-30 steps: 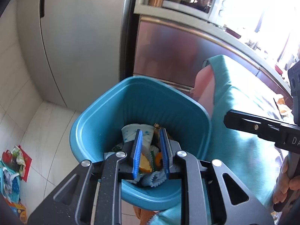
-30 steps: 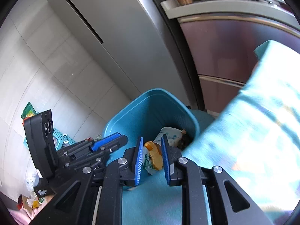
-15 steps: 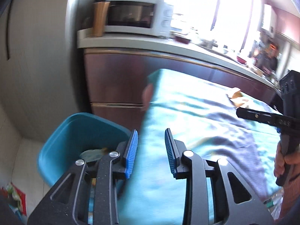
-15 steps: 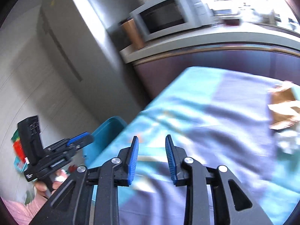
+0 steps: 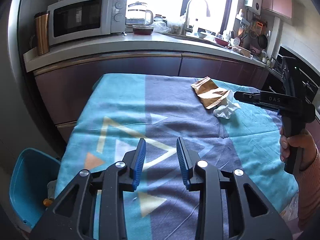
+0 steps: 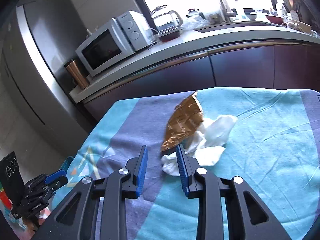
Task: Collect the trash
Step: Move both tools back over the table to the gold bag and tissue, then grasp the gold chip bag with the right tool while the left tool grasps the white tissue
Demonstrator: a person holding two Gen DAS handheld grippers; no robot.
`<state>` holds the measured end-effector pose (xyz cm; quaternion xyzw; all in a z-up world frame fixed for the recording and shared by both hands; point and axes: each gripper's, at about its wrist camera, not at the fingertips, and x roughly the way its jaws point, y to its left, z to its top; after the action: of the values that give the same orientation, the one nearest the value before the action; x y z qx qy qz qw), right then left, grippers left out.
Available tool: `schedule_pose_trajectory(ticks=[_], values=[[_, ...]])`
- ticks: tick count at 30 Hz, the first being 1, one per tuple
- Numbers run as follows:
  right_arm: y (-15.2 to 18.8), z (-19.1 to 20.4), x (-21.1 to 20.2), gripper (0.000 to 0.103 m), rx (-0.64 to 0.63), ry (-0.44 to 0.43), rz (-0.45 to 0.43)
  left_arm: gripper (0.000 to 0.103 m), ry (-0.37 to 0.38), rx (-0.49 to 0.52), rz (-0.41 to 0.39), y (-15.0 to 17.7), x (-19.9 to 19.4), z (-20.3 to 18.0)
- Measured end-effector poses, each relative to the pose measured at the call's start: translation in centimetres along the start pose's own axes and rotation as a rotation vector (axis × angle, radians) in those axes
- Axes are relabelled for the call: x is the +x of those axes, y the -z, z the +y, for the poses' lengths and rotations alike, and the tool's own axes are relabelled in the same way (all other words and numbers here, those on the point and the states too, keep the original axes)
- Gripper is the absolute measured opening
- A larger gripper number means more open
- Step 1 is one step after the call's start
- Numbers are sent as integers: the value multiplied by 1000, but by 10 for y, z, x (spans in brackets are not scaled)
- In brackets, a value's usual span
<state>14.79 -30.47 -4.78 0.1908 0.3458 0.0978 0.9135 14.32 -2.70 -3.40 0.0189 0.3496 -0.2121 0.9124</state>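
A crumpled gold wrapper (image 5: 210, 95) (image 6: 184, 126) and a white tissue wad (image 5: 226, 110) (image 6: 212, 138) lie together on the table's blue patterned cloth (image 5: 160, 120). My right gripper (image 6: 161, 161) is open and empty, its tips just short of the tissue; it also shows in the left wrist view (image 5: 260, 100). My left gripper (image 5: 161, 154) is open and empty over the near cloth, also seen low left in the right wrist view (image 6: 50, 180). The teal bin (image 5: 24, 180) stands on the floor at the table's left, with trash inside.
A counter (image 5: 140, 44) runs behind the table with a microwave (image 5: 84, 18), a copper tumbler (image 5: 42, 33), a kettle (image 5: 140, 14) and dishes. A grey fridge (image 6: 40, 64) stands at the left.
Both grippers dropped their trash in the bin, opened, and swung right and up from the bin to the table. The right one now faces the wrapper and tissue.
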Motion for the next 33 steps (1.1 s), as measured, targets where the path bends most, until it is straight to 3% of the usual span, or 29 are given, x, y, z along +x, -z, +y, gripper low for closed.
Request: schedule_pose_trajectory(ticks=[10,21,23,28,30,32,33], values=[[-27,-27,39,29,31,7,50,35,40,81,33,-18,33,-46],[-39,-33,45,29,55,5,38,35,50,84,68,-16,46,-50],[-47,-32,56,35,39,4,70,36,51,87,71,-17,49,-51],[-58,-33,84,36,38,-12,132,36,52,108,80,-18,52,-56],[-58,-34,90,34,43,-21,150,36,51,117,83,-19,54,-57],[-56,-36,92,16,45,-35,161,36,51,129,86,-20,57,-60],[-55,-37,93,12,49,-46,168,36,51,135,89,-21,60,-62]])
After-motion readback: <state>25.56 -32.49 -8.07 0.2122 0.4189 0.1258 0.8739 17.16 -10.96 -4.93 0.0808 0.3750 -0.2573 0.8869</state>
